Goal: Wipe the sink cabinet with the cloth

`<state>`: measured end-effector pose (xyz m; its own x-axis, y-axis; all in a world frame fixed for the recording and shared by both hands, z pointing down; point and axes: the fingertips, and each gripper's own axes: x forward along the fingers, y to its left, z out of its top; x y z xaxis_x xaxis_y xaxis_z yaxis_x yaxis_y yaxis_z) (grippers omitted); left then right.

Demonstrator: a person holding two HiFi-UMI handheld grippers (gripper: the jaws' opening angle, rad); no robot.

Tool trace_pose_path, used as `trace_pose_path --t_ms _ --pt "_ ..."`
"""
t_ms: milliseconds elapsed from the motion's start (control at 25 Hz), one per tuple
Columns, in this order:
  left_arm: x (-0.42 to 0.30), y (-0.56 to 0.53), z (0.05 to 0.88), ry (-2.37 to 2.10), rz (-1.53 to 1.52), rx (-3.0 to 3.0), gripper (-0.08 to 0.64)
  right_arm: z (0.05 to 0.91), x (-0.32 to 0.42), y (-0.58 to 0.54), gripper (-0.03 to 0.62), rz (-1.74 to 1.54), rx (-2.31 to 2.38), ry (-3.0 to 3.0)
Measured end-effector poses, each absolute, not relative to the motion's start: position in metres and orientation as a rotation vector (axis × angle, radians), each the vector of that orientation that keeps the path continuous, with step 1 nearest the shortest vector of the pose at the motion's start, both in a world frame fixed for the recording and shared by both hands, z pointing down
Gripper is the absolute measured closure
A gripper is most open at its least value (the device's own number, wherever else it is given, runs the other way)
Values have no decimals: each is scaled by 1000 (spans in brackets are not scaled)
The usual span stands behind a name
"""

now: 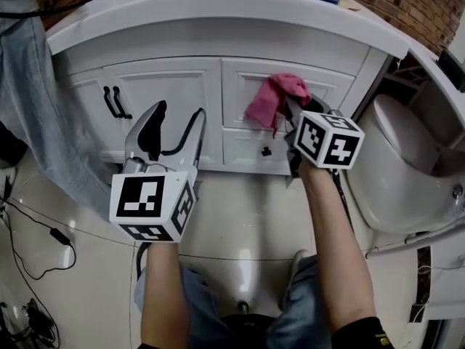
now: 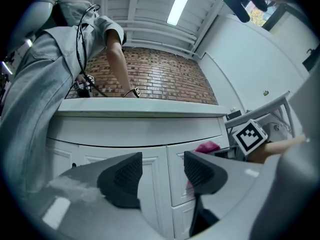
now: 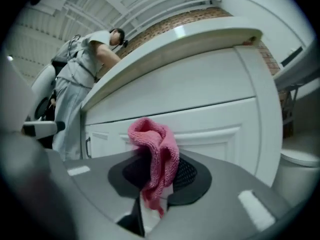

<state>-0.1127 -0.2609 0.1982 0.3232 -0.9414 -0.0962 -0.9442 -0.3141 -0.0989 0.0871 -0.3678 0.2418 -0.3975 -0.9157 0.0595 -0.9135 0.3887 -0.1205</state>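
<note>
My right gripper (image 3: 160, 173) squeezes the pink cloth (image 3: 156, 143) by the sink cabinet (image 1: 182, 97); my left gripper (image 2: 163, 172) is open wide, holding nothing.

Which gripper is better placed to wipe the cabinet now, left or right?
Probably the right gripper: its jaws are shut on the pink cloth, close to the cabinet front. The left gripper is open and empty.

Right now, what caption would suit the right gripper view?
Pink cloth pinched in the right tongs, held before the white sink cabinet.
</note>
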Motion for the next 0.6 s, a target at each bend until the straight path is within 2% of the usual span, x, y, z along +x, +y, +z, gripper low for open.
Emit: trace_pose_path --t_ms 200,320,440,600 --pt "-93 -263 198 1706 55 -2488 301 234 213 -356 515 -322 -2009 2164" --pt "-86 -262 198 1693 62 -2501 301 248 253 -351 514 -393 -2081 2049" --pt "-82 -261 200 1690 60 -2505 301 258 251 -348 514 -435 -2073 2051" --pt "-83 -260 199 1699 67 -2496 301 251 165 -346 514 -368 -1904 2296"
